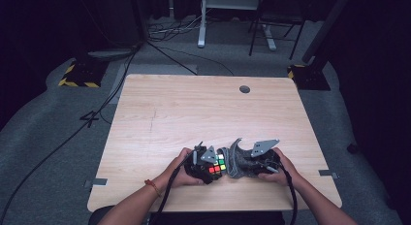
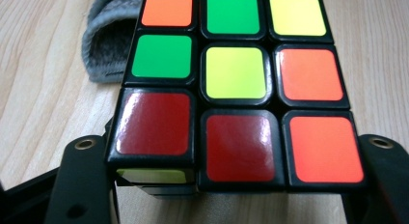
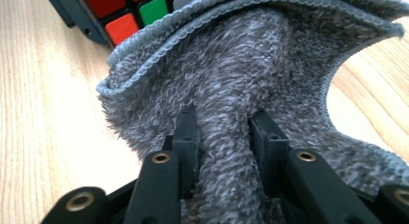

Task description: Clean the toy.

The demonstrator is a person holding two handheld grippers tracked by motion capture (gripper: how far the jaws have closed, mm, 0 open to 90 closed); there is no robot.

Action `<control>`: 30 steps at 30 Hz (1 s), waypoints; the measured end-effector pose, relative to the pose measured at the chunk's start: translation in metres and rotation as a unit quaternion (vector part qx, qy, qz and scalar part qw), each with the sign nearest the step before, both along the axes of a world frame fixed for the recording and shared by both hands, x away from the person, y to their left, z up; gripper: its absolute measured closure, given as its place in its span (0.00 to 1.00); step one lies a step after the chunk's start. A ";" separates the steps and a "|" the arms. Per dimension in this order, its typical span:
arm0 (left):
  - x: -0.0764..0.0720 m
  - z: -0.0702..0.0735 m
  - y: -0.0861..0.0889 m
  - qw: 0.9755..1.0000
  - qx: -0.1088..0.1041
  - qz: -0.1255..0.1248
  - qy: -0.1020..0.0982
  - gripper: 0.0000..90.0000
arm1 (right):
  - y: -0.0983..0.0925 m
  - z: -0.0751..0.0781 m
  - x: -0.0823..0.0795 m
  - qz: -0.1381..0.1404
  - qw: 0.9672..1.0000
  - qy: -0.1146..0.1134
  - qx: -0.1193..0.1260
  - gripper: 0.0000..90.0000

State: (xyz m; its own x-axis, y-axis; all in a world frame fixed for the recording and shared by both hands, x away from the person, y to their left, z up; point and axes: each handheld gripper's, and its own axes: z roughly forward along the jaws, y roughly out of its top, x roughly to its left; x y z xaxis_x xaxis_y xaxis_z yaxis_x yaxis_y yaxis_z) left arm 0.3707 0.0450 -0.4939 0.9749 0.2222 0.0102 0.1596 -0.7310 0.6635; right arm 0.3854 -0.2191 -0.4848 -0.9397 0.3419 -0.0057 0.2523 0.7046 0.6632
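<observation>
Lower centre of the high view: left gripper [image 1: 209, 168] clamps cube [image 1: 216, 165] by its sides | right gripper [image 1: 245, 163] pinches bunched cloth [image 1: 234, 161] touching cube | cube rigid, slick, layers may twist; cloth soft, limp, grip a fold.

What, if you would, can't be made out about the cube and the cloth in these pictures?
- Puzzle cube, left gripper view: its lower faces, hidden beneath it; the top edge crops it.
- Grey cloth, right gripper view: the pinched fold behind the jaws.
- High view: sticker colours too small; hands cover both grips.
</observation>
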 end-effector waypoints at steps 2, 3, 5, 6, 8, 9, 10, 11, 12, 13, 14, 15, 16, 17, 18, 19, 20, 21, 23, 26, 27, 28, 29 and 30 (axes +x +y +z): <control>-0.001 0.002 0.001 1.000 -0.005 -0.008 -0.002 0.37 | -0.001 0.001 -0.001 0.002 1.000 -0.001 0.006 0.80; -0.002 0.004 0.001 1.000 -0.003 -0.010 -0.005 0.37 | -0.001 0.002 -0.001 0.005 1.000 -0.001 0.013 0.82; -0.003 0.006 0.002 1.000 -0.001 -0.014 -0.014 0.37 | -0.002 0.004 -0.003 0.010 1.000 -0.002 0.024 0.83; -0.003 0.007 0.002 1.000 -0.004 -0.013 -0.013 0.37 | -0.002 0.006 -0.003 0.012 0.999 -0.002 0.034 0.84; -0.003 0.011 0.002 1.000 0.000 -0.015 -0.019 0.37 | -0.003 0.012 -0.006 0.015 0.998 -0.006 0.056 0.84; -0.003 0.012 0.003 1.000 0.000 -0.014 -0.020 0.37 | -0.004 0.016 -0.007 0.016 0.997 -0.008 0.072 0.84; -0.002 0.014 0.003 1.000 -0.005 -0.013 -0.021 0.37 | -0.004 0.019 -0.008 0.019 0.996 -0.009 0.083 0.84; -0.002 0.016 0.004 1.000 -0.007 -0.013 -0.024 0.37 | -0.005 0.023 -0.009 0.021 0.995 -0.013 0.094 0.84; -0.002 0.018 0.004 1.000 -0.010 -0.012 -0.026 0.37 | -0.004 0.026 -0.010 0.023 0.995 -0.016 0.100 0.84; -0.002 0.020 0.004 0.999 -0.015 -0.014 -0.026 0.37 | -0.003 0.028 -0.011 0.026 0.994 -0.019 0.105 0.84; -0.002 0.023 0.003 0.999 -0.018 -0.014 -0.028 0.37 | -0.001 0.031 -0.012 0.030 0.993 -0.020 0.111 0.84; -0.003 0.025 0.002 0.999 -0.017 -0.015 -0.034 0.37 | 0.001 0.032 -0.012 0.035 0.993 -0.021 0.113 0.84; -0.003 0.028 0.000 0.999 -0.020 -0.019 -0.038 0.37 | 0.005 0.033 -0.013 0.037 0.993 -0.025 0.109 0.84; -0.004 0.031 0.000 0.999 -0.026 -0.021 -0.040 0.37 | 0.008 0.034 -0.014 0.041 0.993 -0.029 0.105 0.84; -0.004 0.034 -0.001 0.999 -0.028 -0.021 -0.041 0.37 | 0.011 0.035 -0.015 0.044 0.993 -0.030 0.103 0.84; -0.004 0.036 -0.002 0.998 -0.027 -0.021 -0.046 0.37 | 0.013 0.036 -0.016 0.046 0.993 -0.035 0.100 0.84; -0.004 0.037 -0.002 0.998 -0.026 -0.019 -0.047 0.37 | 0.015 0.036 -0.016 0.045 0.994 -0.039 0.096 0.84; -0.003 0.038 -0.002 0.998 -0.028 -0.020 -0.047 0.37 | 0.016 0.037 -0.017 0.045 0.994 -0.042 0.094 0.84; -0.003 0.038 -0.002 0.998 -0.022 -0.015 -0.050 0.37 | 0.017 0.037 -0.017 0.043 0.994 -0.044 0.092 0.84; -0.003 0.040 -0.005 0.998 -0.011 -0.013 -0.056 0.36 | 0.023 0.035 -0.019 0.046 0.995 -0.050 0.077 0.84; -0.003 0.040 -0.006 0.998 -0.006 -0.010 -0.060 0.36 | 0.025 0.034 -0.021 0.044 0.995 -0.054 0.072 0.84; -0.003 0.039 -0.006 0.998 -0.009 -0.011 -0.056 0.36 | 0.026 0.033 -0.021 0.043 0.995 -0.057 0.068 0.84; -0.003 0.039 -0.005 0.999 -0.011 -0.010 -0.049 0.36 | 0.026 0.033 -0.021 0.044 0.995 -0.057 0.070 0.84; -0.003 0.039 -0.005 0.999 -0.012 -0.011 -0.049 0.36 | 0.026 0.033 -0.021 0.044 0.995 -0.055 0.071 0.84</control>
State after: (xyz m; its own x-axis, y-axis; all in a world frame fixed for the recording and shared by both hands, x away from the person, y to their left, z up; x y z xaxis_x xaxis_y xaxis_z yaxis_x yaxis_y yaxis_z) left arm 0.3681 0.0397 -0.4553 0.9740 0.2023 0.1017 0.0768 -0.7179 0.6919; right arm 0.3646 -0.1934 -0.4517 -0.9626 0.2625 -0.0665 0.1146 0.6174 0.7783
